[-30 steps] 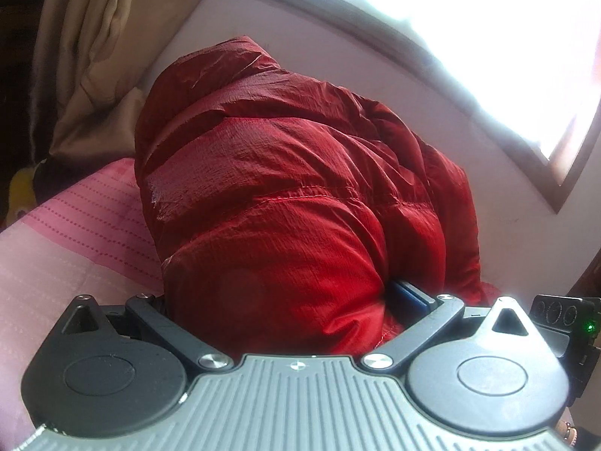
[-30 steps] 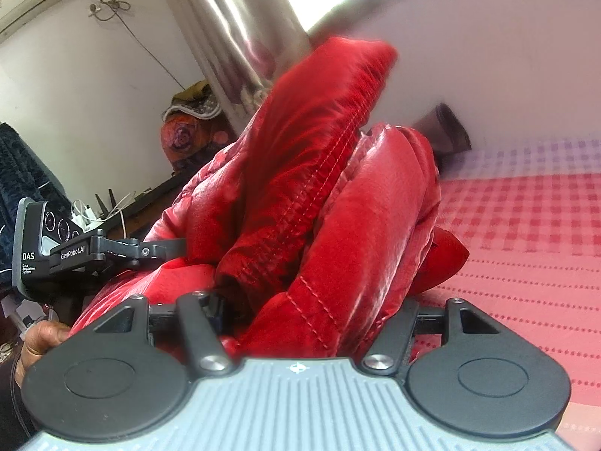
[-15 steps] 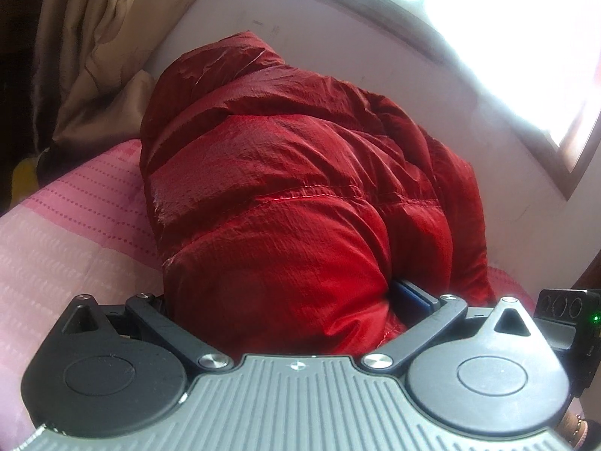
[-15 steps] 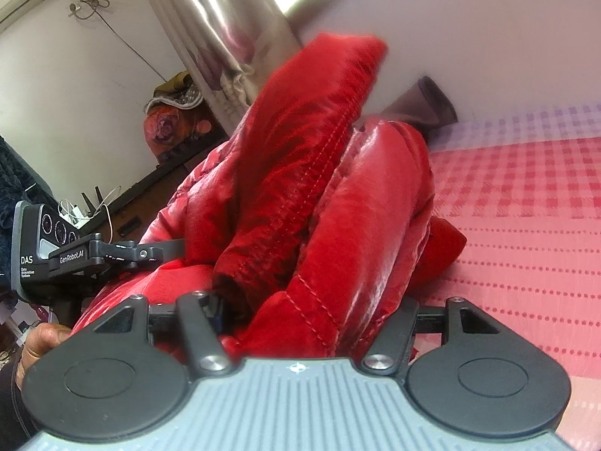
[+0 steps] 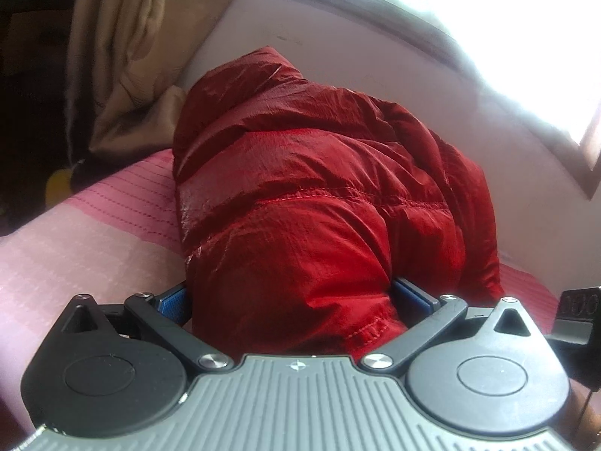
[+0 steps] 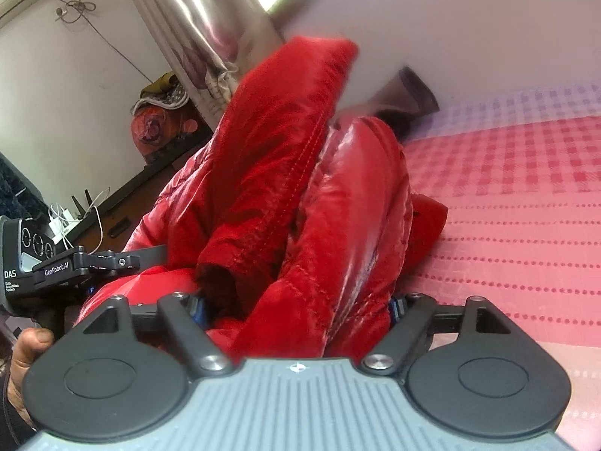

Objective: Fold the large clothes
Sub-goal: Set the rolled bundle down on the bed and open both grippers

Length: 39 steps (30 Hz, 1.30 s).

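Observation:
A shiny red puffer jacket (image 5: 319, 195) lies bunched on a pink bed (image 5: 112, 210). My left gripper (image 5: 293, 297) is shut on a thick bundle of the jacket; its blue pads show at both sides of the fabric. My right gripper (image 6: 296, 304) is shut on another bunched part of the jacket (image 6: 300, 188), with a sleeve or edge standing up in front of it. The left gripper's body (image 6: 75, 263) shows at the left of the right wrist view, close beside the jacket. Both sets of fingertips are hidden in the fabric.
The bed has a pink checked and striped cover (image 6: 507, 195). A pale wall and a bright window (image 5: 488, 18) stand behind it. A beige curtain (image 5: 124, 49) hangs at the left. A dark desk with cables (image 6: 94, 210) stands beyond the bed. A dark object (image 6: 409, 90) lies by the wall.
Both grippers have moved with the jacket still held; the jacket bundle sits lower and further from the left camera, and the raised sleeve has shifted right in the right wrist view.

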Available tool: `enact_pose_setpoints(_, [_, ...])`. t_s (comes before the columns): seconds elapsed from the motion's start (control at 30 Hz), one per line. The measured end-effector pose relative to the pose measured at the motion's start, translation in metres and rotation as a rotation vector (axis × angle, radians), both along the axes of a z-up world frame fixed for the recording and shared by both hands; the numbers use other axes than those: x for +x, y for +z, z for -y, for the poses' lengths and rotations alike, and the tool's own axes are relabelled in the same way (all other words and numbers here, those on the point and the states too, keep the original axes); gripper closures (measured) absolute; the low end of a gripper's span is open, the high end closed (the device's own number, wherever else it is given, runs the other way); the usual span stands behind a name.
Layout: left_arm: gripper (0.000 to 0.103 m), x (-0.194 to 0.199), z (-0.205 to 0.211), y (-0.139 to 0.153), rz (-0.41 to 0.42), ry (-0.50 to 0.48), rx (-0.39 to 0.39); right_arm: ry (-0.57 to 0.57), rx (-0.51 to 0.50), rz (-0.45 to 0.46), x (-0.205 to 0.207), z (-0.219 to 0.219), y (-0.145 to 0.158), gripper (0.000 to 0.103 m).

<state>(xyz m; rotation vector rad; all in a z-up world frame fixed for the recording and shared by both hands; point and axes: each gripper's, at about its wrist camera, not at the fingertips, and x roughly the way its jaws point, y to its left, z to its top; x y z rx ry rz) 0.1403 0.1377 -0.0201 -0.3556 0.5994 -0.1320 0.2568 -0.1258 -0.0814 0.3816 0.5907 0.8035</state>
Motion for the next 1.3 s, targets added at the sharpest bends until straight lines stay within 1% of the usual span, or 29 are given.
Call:
enact_pose_setpoints(0.1, [0.000,-0.005,0.002,0.004,-0.007,0.025,0.012,-0.005,-0.015,0.001,-0.004,0.000,0.007,0.022])
enact_pose_setpoints(0.2, [0.000,-0.013,0.007,0.009,0.000,0.048,0.046,-0.016,-0.039,0.010,-0.010,0.000,0.013,0.021])
enact_pose_setpoints(0.37, [0.000,-0.029,0.019,0.019,0.018,0.086,0.148,-0.039,-0.086,0.039,-0.025,0.001,0.024,0.020])
enact_pose_setpoints(0.47, [0.000,-0.036,0.030,0.025,0.028,0.113,0.229,-0.051,-0.111,0.070,-0.036,0.003,0.032,0.018])
enact_pose_setpoints(0.6, [0.000,-0.046,0.044,0.032,0.033,0.146,0.309,-0.077,-0.135,0.116,-0.053,0.009,0.043,0.015])
enact_pose_setpoints(0.7, [0.000,-0.056,0.056,0.037,0.047,0.178,0.376,-0.087,-0.138,0.151,-0.068,0.015,0.052,0.009])
enact_pose_setpoints(0.77, [0.000,-0.063,0.064,0.040,0.058,0.196,0.411,-0.104,-0.141,0.177,-0.083,0.018,0.057,0.008])
enact_pose_setpoints(0.83, [0.000,-0.072,0.069,0.042,0.071,0.215,0.417,-0.122,-0.139,0.203,-0.100,0.019,0.063,0.002])
enact_pose_setpoints(0.9, [0.000,-0.080,0.071,0.043,0.072,0.244,0.401,-0.167,-0.166,0.230,-0.118,0.015,0.068,0.000])
enact_pose_setpoints(0.97, [0.000,-0.089,0.074,0.045,0.072,0.304,0.387,-0.213,-0.192,0.247,-0.134,0.010,0.072,0.000])
enact_pose_setpoints(1.0, [0.000,-0.094,0.076,0.047,0.070,0.326,0.389,-0.247,-0.207,0.250,-0.142,0.006,0.074,0.000])
enact_pose_setpoints(1.07, [0.000,-0.103,0.082,0.053,0.063,0.353,0.403,-0.336,-0.245,0.218,-0.154,0.000,0.077,0.000])
enact_pose_setpoints(1.13, [0.000,-0.113,0.088,0.060,0.057,0.344,0.414,-0.394,-0.217,0.206,-0.167,0.000,0.078,0.000])
enact_pose_setpoints(1.2, [0.000,-0.125,0.095,0.066,0.066,0.313,0.421,-0.446,-0.186,0.206,-0.179,0.004,0.078,0.000])
enact_pose_setpoints(1.3, [0.000,-0.140,0.103,0.075,0.057,0.297,0.401,-0.484,-0.141,0.205,-0.192,0.009,0.081,0.000])
